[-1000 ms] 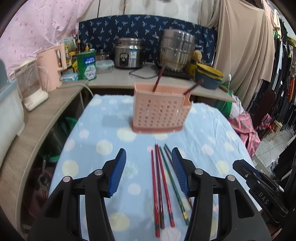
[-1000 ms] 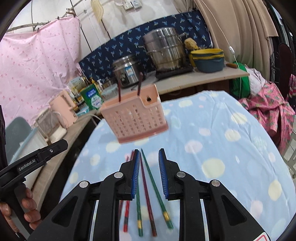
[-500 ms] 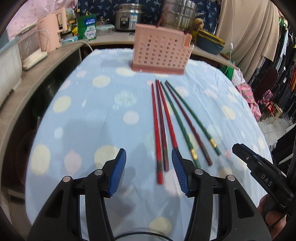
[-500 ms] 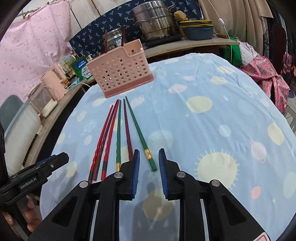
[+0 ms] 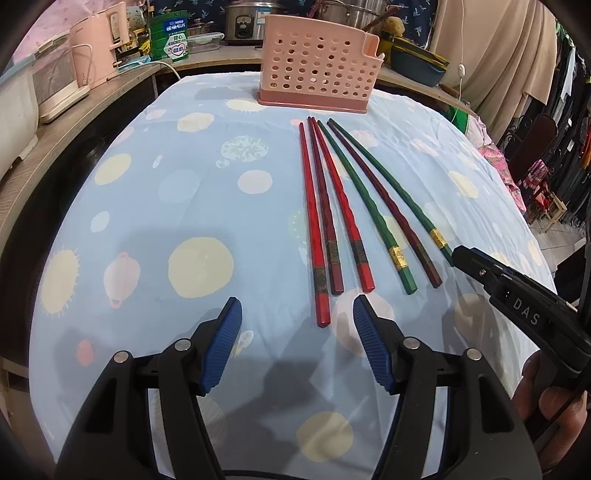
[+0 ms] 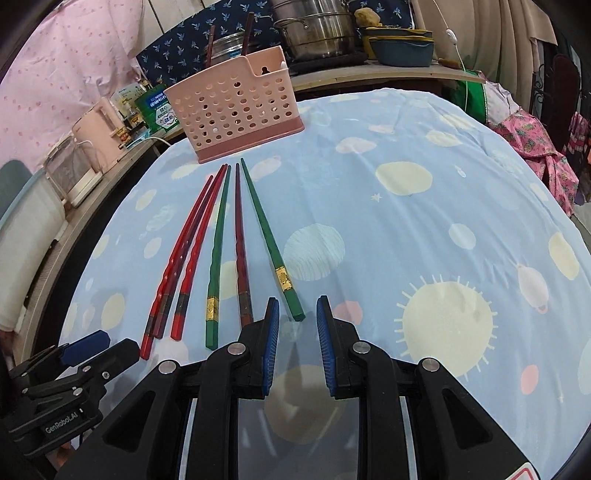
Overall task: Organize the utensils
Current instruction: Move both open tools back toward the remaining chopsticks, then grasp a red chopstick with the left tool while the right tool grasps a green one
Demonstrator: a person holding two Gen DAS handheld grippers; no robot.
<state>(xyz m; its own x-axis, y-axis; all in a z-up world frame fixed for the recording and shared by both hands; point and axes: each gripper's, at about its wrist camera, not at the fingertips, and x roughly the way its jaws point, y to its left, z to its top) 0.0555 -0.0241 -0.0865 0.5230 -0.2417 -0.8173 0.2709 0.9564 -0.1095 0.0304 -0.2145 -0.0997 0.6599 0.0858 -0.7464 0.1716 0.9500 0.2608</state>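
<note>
Several chopsticks (image 5: pixel 332 206), red, dark red and green, lie side by side on the blue spotted tablecloth (image 5: pixel 166 206), tips toward a pink perforated utensil basket (image 5: pixel 317 79). The basket (image 6: pixel 236 110) holds two dark chopsticks (image 6: pixel 245 31) upright. My left gripper (image 5: pixel 297 317) is open and empty, just short of the red chopsticks' near ends. My right gripper (image 6: pixel 295 314) is open with a narrow gap, empty, at the near end of the rightmost green chopstick (image 6: pixel 271 243). The chopsticks also show in the right wrist view (image 6: pixel 218 240).
A counter behind the table carries a pink kettle (image 5: pixel 98 53), a green tin (image 5: pixel 170 37), a rice cooker (image 5: pixel 245 18), steel pots (image 6: pixel 317 27) and stacked bowls (image 6: pixel 400 44). Clothes hang at the right (image 5: pixel 554 74). The table edge curves away on both sides.
Both grippers have pulled back and tilted down toward the table, from near the basket to the chopsticks' near ends. The chopsticks and basket have not moved.
</note>
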